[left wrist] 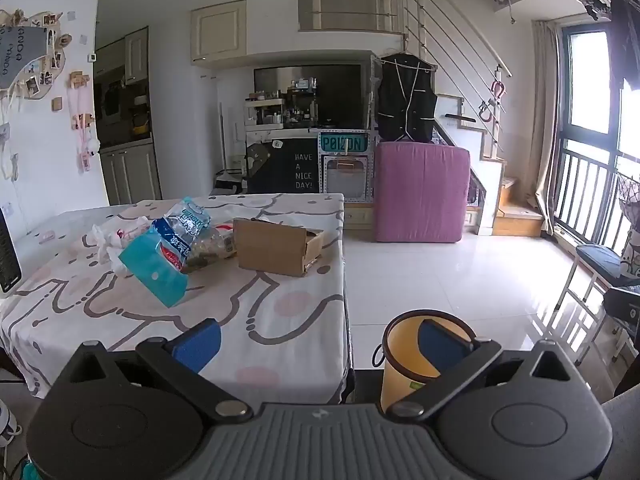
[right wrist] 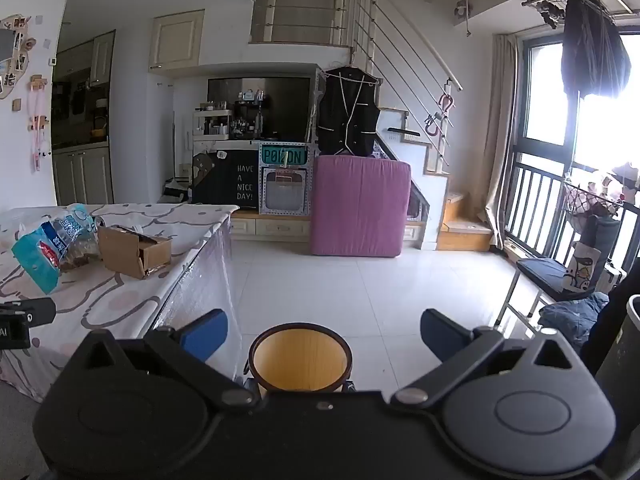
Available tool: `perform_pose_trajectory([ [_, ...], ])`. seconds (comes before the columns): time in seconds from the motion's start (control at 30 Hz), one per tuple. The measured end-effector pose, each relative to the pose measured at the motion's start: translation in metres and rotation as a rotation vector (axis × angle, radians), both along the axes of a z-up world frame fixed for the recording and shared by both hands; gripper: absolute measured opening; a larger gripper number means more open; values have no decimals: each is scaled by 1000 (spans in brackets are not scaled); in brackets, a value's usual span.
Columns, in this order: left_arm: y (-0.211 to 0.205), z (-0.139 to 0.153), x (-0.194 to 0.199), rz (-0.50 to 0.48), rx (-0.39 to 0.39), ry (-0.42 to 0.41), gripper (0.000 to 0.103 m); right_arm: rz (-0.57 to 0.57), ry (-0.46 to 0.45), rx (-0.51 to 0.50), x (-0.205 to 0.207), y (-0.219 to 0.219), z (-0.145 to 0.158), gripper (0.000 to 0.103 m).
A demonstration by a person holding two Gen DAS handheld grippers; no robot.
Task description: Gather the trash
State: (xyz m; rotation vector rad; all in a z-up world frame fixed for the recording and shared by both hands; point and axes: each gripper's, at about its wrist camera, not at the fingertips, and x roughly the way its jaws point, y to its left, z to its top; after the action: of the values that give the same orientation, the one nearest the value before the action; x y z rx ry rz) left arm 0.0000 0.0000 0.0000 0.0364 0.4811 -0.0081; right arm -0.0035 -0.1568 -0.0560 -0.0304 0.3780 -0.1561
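Observation:
On the table with the cartoon cloth (left wrist: 208, 312) lies a pile of trash: a teal tissue pack (left wrist: 154, 274), a crumpled plastic water bottle (left wrist: 186, 226), white plastic wrapping (left wrist: 116, 234) and an open cardboard box (left wrist: 276, 246). A yellow bin (left wrist: 404, 364) with a dark rim stands on the floor beside the table's corner. My left gripper (left wrist: 320, 344) hovers open over the table's near edge, nothing between its blue pads. My right gripper (right wrist: 324, 332) is open above the yellow bin (right wrist: 300, 360), also holding nothing. The same trash pile (right wrist: 60, 248) and box (right wrist: 134, 254) show at the left in the right wrist view.
White tiled floor (right wrist: 360, 280) stretches toward a pink upright mattress (right wrist: 360, 208) and a staircase. A folding chair with a blue cushion (right wrist: 548, 272) stands by the balcony window on the right. A dark device (left wrist: 8, 256) sits at the table's left edge.

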Motion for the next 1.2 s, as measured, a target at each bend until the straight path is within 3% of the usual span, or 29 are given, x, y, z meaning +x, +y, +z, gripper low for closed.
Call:
perform_pose_trajectory([
  [1.2,0,0,1,-2,2,2,103,-2,11,13,2,-2,0,103],
])
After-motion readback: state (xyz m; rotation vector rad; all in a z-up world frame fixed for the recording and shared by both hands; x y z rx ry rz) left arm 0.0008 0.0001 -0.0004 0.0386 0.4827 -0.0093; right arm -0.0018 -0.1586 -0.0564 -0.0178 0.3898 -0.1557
